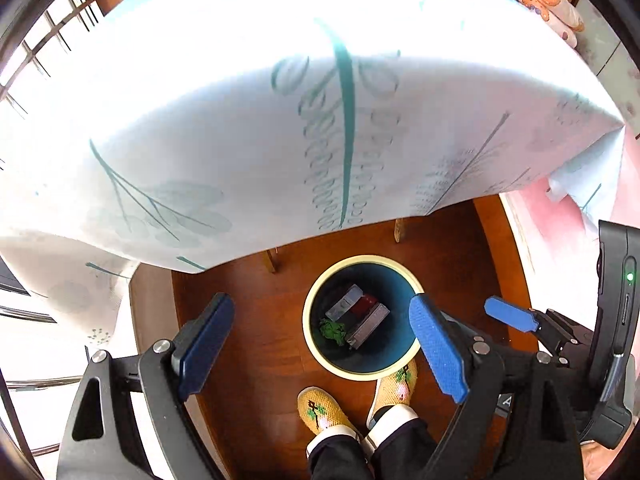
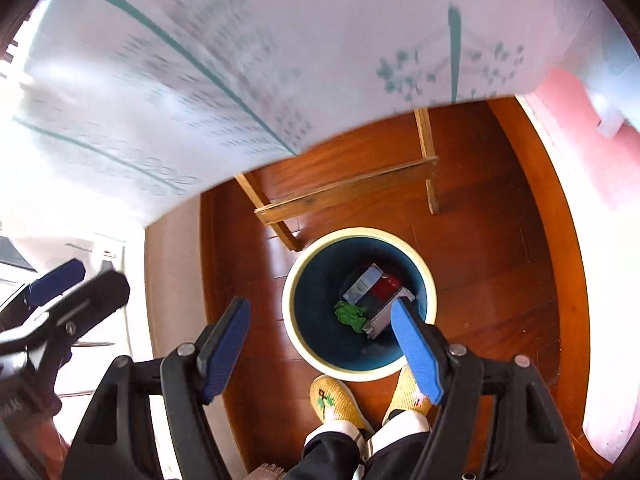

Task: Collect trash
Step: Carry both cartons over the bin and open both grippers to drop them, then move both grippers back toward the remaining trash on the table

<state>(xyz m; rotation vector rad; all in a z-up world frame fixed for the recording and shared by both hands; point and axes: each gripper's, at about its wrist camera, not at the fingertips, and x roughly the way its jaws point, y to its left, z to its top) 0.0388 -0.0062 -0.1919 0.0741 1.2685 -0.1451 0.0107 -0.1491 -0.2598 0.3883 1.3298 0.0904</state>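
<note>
A round bin with a cream rim [image 1: 313, 346] and dark blue inside stands on the wooden floor below me. In it lie a crumpled green scrap [image 1: 332, 330], a grey box [image 1: 370, 326], a pale flat box [image 1: 344, 302] and something red [image 1: 366, 305]. My left gripper [image 1: 320, 304] hangs open above the bin with nothing between its blue pads. The right wrist view shows the same bin [image 2: 292, 332], green scrap [image 2: 350, 314] and boxes [image 2: 362, 286]. There my right gripper [image 2: 320, 306] is also open and empty above it.
A table under a white cloth with teal leaf prints [image 1: 280, 120] overhangs the far side, its wooden leg frame [image 2: 344, 194] just behind the bin. A person's feet in yellow slippers [image 1: 324, 412] stand against the bin's near side. Pink fabric [image 2: 572, 140] lies to the right.
</note>
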